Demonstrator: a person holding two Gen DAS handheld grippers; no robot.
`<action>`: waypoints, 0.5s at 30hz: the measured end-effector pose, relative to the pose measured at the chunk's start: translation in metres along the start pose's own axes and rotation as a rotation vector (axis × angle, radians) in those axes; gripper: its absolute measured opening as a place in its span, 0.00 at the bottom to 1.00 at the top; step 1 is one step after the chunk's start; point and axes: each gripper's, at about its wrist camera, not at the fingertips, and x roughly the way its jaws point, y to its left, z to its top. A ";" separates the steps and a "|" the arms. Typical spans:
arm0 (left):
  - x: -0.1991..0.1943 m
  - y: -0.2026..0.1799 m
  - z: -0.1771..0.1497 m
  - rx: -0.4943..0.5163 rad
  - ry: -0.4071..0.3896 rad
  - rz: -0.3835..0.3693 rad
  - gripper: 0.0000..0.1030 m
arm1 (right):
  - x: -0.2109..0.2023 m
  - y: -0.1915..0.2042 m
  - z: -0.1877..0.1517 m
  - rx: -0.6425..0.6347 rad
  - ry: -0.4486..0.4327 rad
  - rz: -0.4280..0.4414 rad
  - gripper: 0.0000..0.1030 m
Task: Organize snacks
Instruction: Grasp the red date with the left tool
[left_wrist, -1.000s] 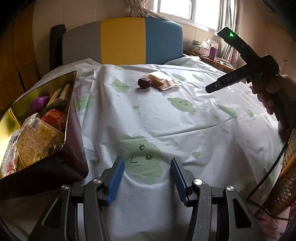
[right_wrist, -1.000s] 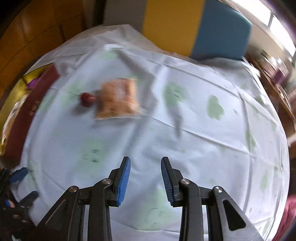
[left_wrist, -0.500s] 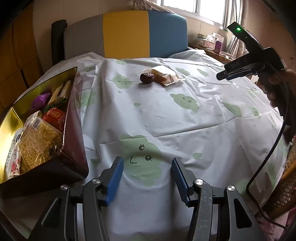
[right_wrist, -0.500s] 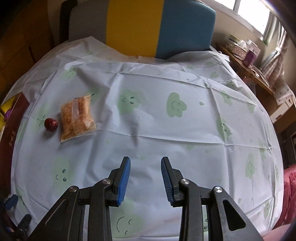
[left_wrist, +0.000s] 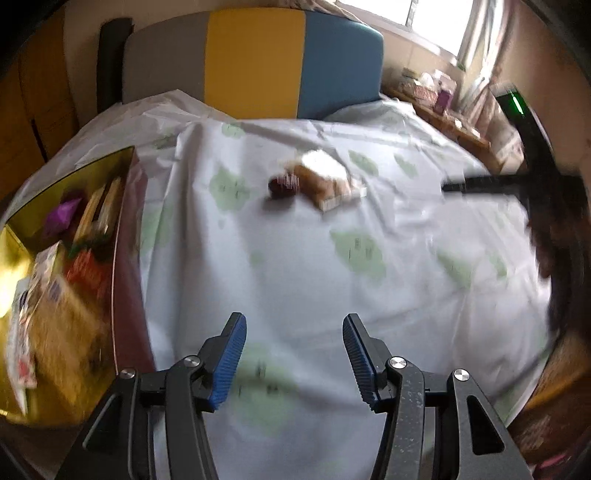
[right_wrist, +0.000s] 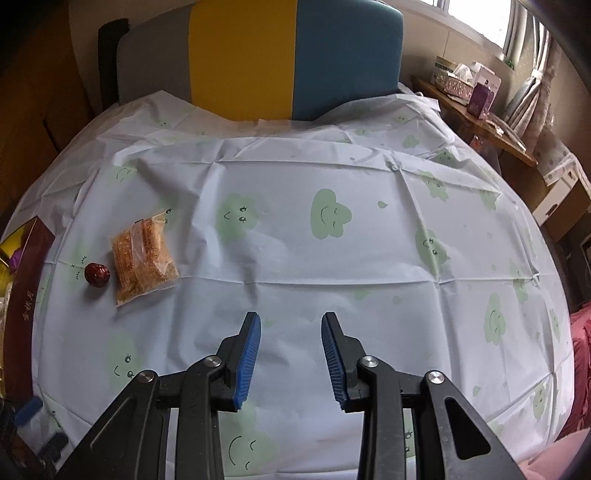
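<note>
Both grippers empty, fingers spread: left gripper (left_wrist: 291, 360), right gripper (right_wrist: 291, 360). Snack packet (right_wrist: 144, 254) and red date (right_wrist: 96, 274) lie touching on desk, near gold box (left_wrist: 122, 229), likely awaiting transfer

Both tongs point steeply downward, empty: left tongs (left_wrist: 291, 360) stand with jaws parted wide, right tongs (right_wrist: 291, 360) parted narrower.
</note>
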 end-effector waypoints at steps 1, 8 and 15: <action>0.001 0.001 0.009 -0.013 -0.002 -0.006 0.52 | 0.000 0.000 0.000 0.001 -0.002 0.001 0.34; 0.036 0.007 0.068 -0.046 0.019 0.033 0.38 | -0.004 -0.001 0.000 0.012 -0.013 0.021 0.34; 0.065 0.021 0.093 -0.129 0.029 0.002 0.36 | -0.008 0.000 0.001 0.017 -0.026 0.035 0.34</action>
